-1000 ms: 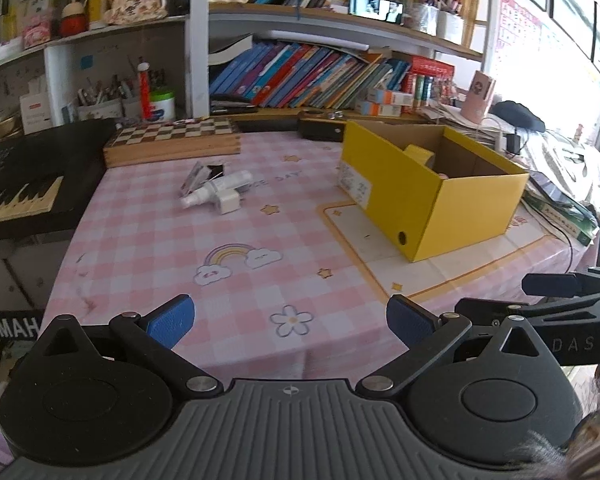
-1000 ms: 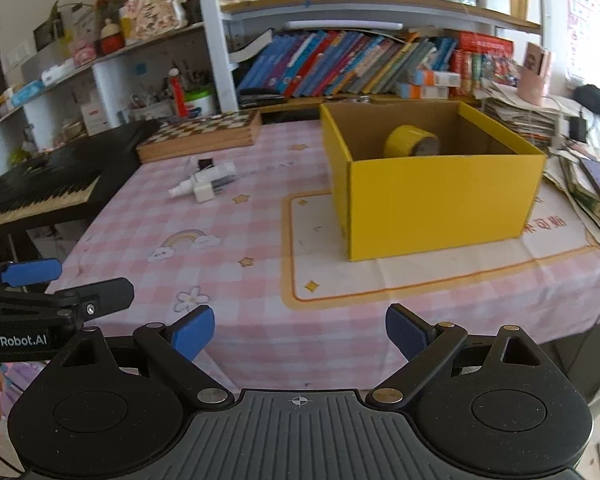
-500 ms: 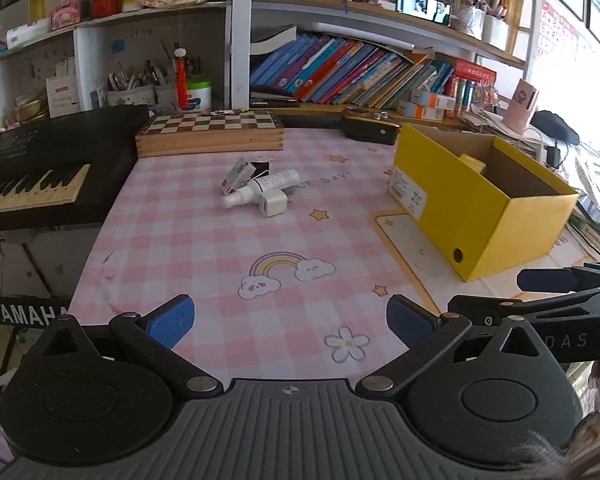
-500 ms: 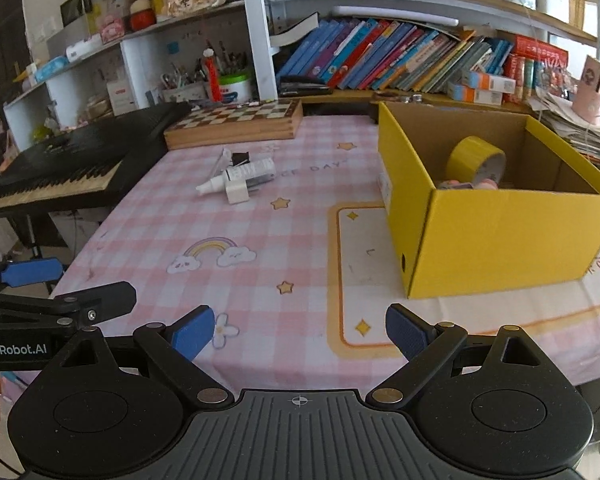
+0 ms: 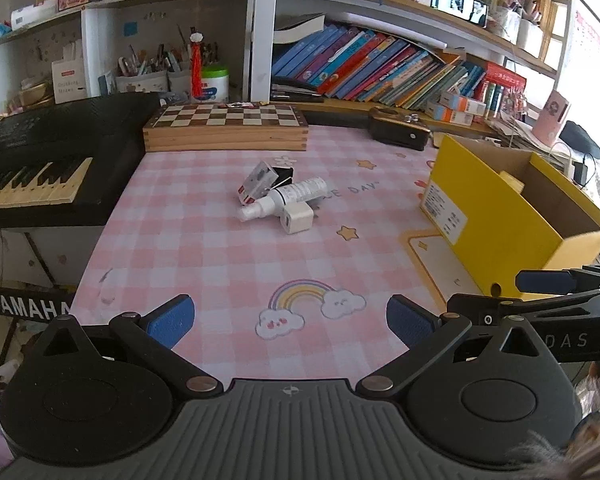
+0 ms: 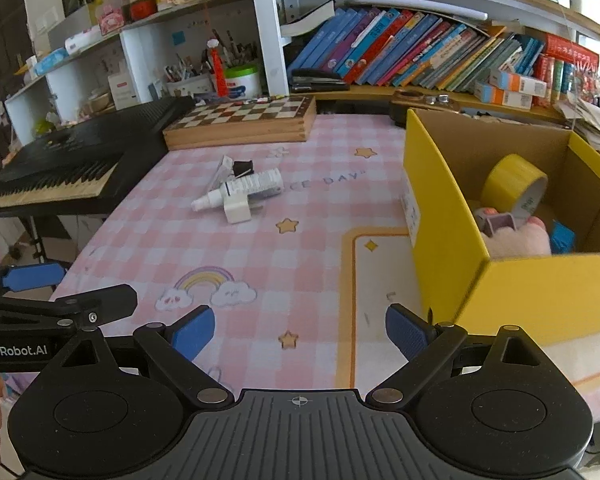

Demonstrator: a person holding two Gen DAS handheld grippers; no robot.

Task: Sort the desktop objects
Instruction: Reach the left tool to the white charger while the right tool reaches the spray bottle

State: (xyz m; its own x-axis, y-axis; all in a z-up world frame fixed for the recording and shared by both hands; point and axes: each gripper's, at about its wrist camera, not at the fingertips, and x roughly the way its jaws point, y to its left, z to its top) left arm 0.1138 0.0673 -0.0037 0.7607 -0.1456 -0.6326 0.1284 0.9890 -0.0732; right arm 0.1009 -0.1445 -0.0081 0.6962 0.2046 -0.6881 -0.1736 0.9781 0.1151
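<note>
A small pile lies mid-table: a white spray bottle [image 5: 284, 196] [image 6: 244, 190], a white charger cube [image 5: 296, 219] [image 6: 237, 209], a small card pack [image 5: 256, 182] and a black clip [image 6: 242, 167]. A yellow cardboard box [image 5: 496, 208] [image 6: 444, 216] stands to the right, holding a yellow tape roll [image 6: 514, 184], a pink soft item [image 6: 512, 240] and other small things. My left gripper [image 5: 290, 322] is open and empty above the near table edge, well short of the pile. My right gripper [image 6: 300, 330] is open and empty, near the box's front corner.
A wooden chessboard box [image 5: 226, 128] lies behind the pile. A black keyboard [image 5: 48, 160] borders the table's left side. A dark case [image 5: 398, 134] sits at the back. Bookshelves stand behind. The pink checked tablecloth [image 5: 204, 248] covers the table.
Both grippers have moved forward and to the left over the table; the pile and box look nearer. Both stayed open and empty.
</note>
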